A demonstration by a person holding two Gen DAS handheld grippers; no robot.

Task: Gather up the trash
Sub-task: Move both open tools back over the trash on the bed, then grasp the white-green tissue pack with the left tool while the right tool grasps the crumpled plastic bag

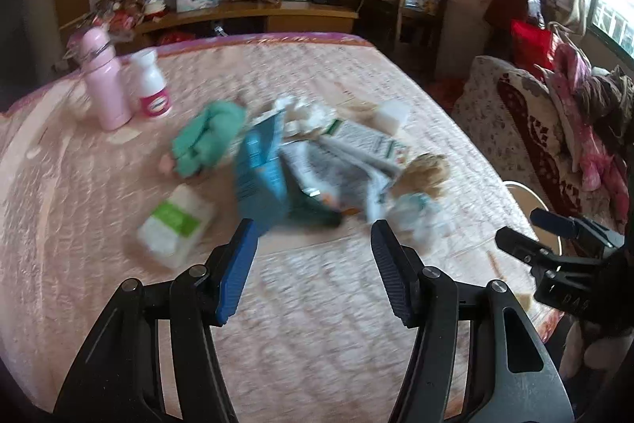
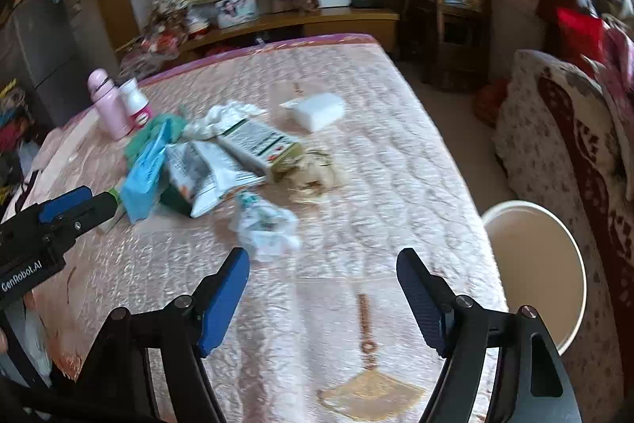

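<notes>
Heap of crumpled paper, flattened cartons and wrappers (image 2: 222, 161) mid-way on the pink quilted bedspread (image 2: 376, 129). White round plastic bin (image 2: 554, 304) beside the bedspread's edge. Left gripper (image 1: 313, 244) and right gripper (image 2: 323, 276) above the bedspread, both parted, gripping nothing.

Ahead of the ribbed blue fingers (image 2: 226, 300), the bed (image 2: 380, 129) wears a quilted pink cover with a satin sheen. On it lie a crumpled clear plastic wrapper (image 2: 265, 224), printed paper cartons (image 2: 257, 145), a glossy pink bottle (image 2: 107, 106) and green cloth (image 1: 210, 137).
</notes>
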